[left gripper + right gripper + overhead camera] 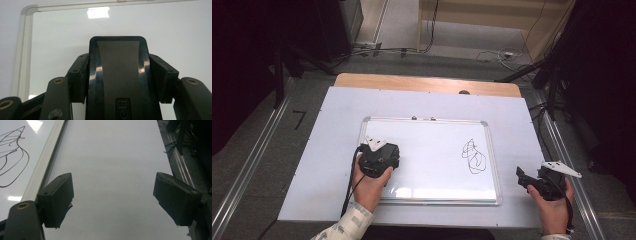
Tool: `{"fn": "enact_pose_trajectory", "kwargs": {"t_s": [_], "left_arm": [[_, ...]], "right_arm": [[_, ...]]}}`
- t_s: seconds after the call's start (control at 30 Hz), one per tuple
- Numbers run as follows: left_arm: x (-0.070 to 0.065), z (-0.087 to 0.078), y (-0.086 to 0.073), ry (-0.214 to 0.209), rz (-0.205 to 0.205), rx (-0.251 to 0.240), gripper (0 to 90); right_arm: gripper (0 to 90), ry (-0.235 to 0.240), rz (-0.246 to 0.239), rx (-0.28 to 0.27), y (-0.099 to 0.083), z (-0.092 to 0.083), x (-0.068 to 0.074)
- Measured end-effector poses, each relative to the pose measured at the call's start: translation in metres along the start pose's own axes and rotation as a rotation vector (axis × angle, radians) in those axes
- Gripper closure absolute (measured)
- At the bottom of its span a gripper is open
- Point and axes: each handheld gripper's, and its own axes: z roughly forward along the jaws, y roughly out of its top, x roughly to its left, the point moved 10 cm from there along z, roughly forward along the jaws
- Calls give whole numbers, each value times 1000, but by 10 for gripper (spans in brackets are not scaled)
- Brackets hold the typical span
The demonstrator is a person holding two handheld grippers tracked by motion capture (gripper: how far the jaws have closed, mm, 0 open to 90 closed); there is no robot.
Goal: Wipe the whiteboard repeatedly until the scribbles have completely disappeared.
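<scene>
A whiteboard [432, 150] with a silver frame lies on the white-covered table. A black scribble [473, 156] marks its right part. My left gripper [379, 159] hovers over the board's left part, shut on a black eraser [117, 55] with a grey face; the pads [78, 75] press on both its sides. Behind the eraser lies bare whiteboard [62, 32]. My right gripper [524, 178] rests open to the right of the board, over the white cover. In the right gripper view the gripper [113, 200] has nothing between its fingers, and the scribble [12, 152] lies off to the left.
The white cover [327, 150] reaches past the board on all sides. A wooden table edge [422, 82] runs along the back. Metal rails [562, 145] flank the table, with cables on the floor [497, 55] beyond.
</scene>
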Motion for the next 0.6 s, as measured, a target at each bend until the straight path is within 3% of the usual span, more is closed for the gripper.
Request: {"fn": "enact_pose_trajectory", "kwargs": {"t_s": [0.37,0.6], "left_arm": [[-34,17,7,-48,68,27,405],[-48,26,9,-75,91,41,405]], "right_arm": [[155,2,2,7,-1,0,0],[155,2,2,8,-2,0,0]]}}
